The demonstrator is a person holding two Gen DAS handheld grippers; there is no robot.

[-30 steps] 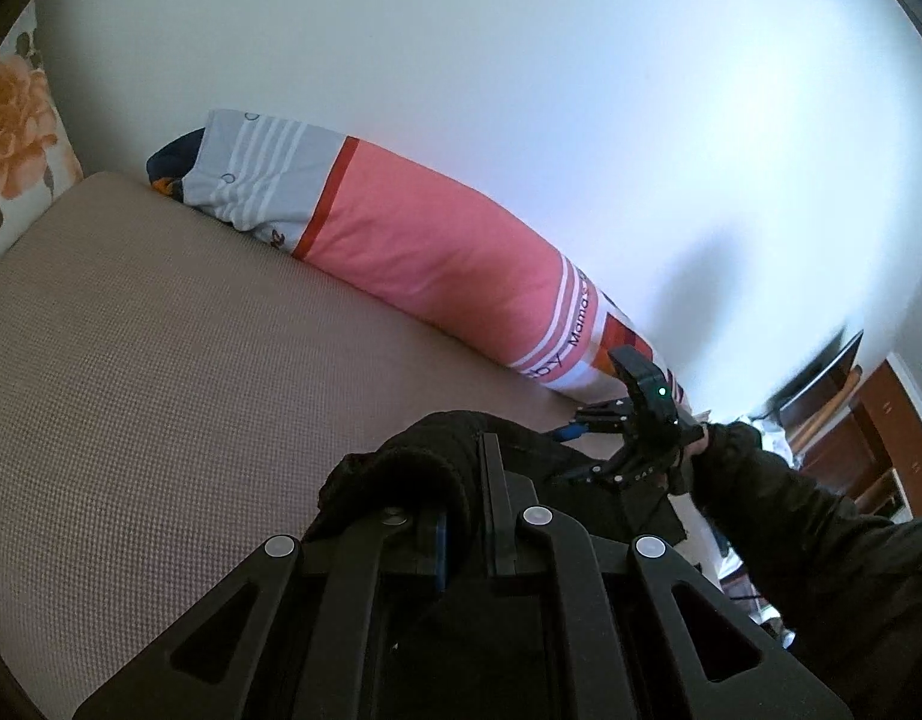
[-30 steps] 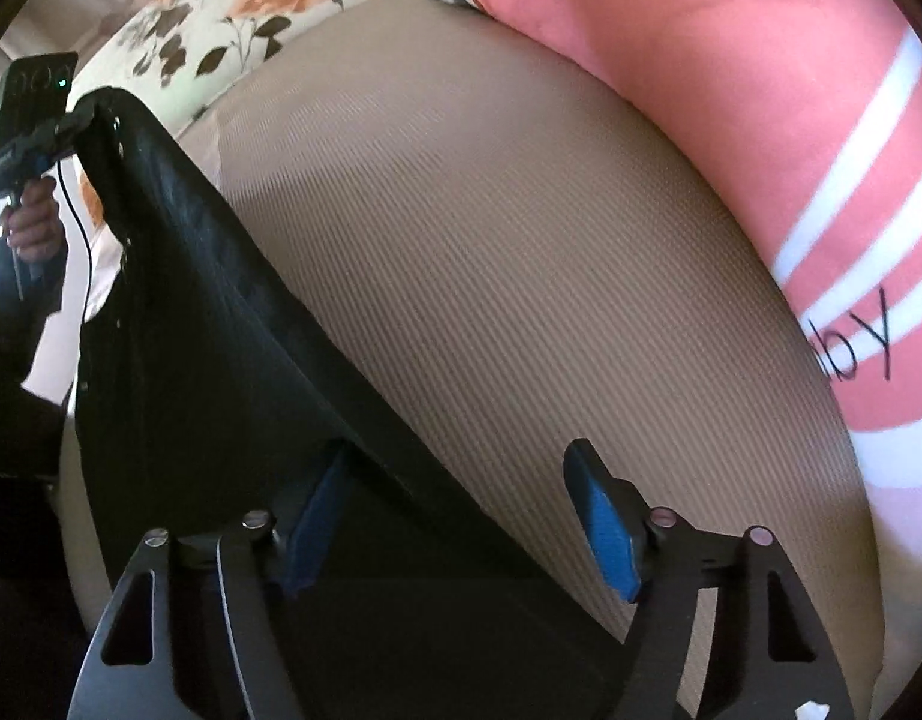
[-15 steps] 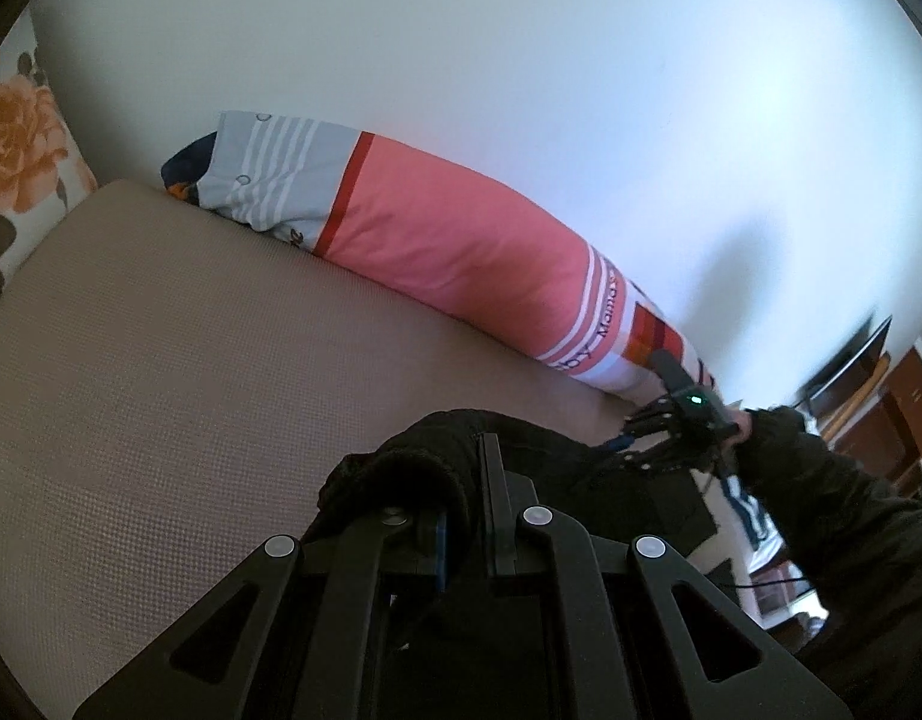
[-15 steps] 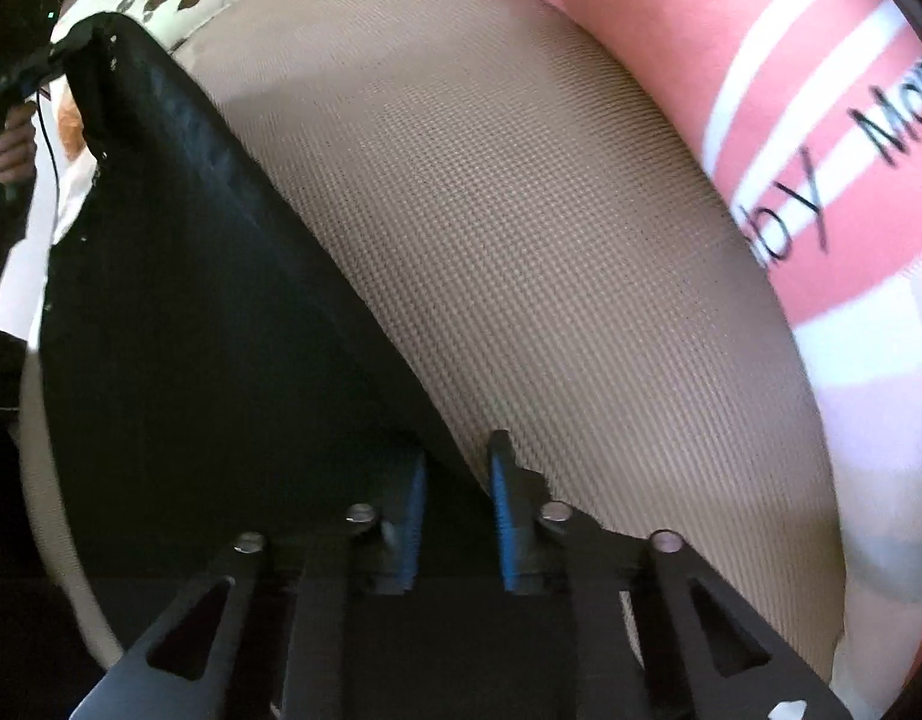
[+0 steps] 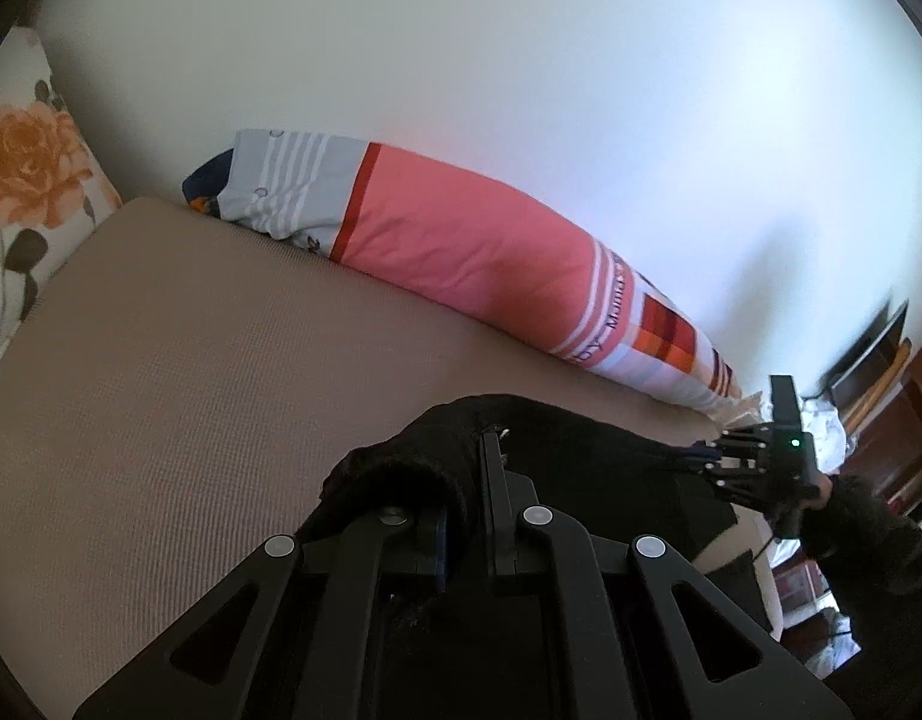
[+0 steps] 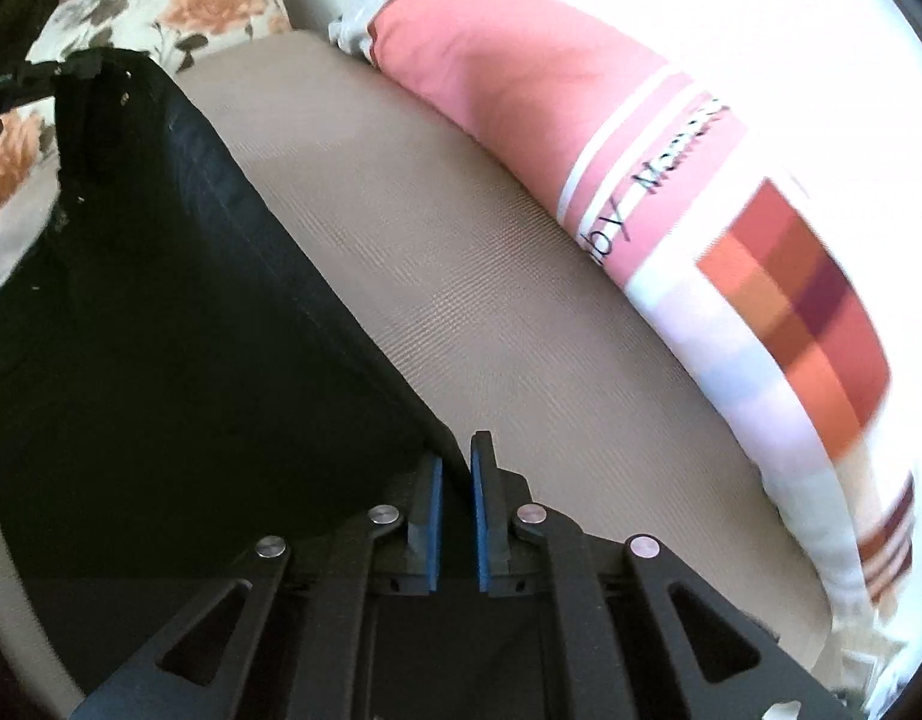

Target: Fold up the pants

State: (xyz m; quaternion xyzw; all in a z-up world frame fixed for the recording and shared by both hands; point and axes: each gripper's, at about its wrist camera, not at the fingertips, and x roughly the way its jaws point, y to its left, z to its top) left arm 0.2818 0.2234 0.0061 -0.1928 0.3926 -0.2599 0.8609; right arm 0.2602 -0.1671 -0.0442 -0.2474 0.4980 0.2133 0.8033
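The left gripper point(image 5: 461, 516) had its jaws shut tight on one bunched end of the black pants point(image 6: 179, 324), which hung just above the tan bed point(image 5: 179, 372), in front of the long pink pillow point(image 5: 461, 252). From there the pants ran in one long, tight line to the right, where the right gripper point(image 6: 455, 516) had its jaws pinched on the other end. Each hand held one end, so I think the next move was to bring the two ends together.
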